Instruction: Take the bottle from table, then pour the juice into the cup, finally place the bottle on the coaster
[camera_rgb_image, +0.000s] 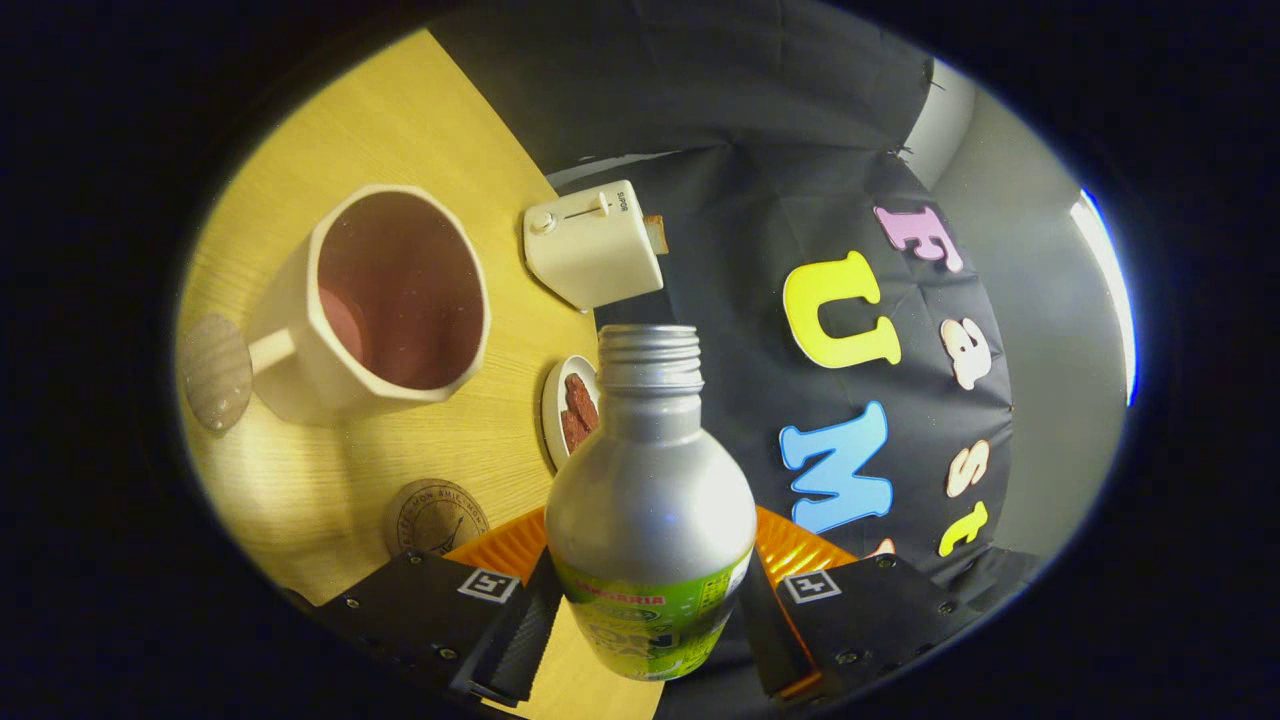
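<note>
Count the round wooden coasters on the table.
2. One coaster lies just ahead of the gripper, which holds the bottle; the other coaster lies by the cup handle. More may be hidden.

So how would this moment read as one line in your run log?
gripper: shut on bottle | bottle: uncapped, tilted toward cup | cup: on table | coaster: bare

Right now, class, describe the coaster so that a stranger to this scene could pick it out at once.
Start at the yellow wooden table and find the big white mug. Nearer the tongs, which are shut on the silver bottle, lies the coaster. It is a flat brown disc with a stamped design, unlike the white dish holding snacks.
</note>
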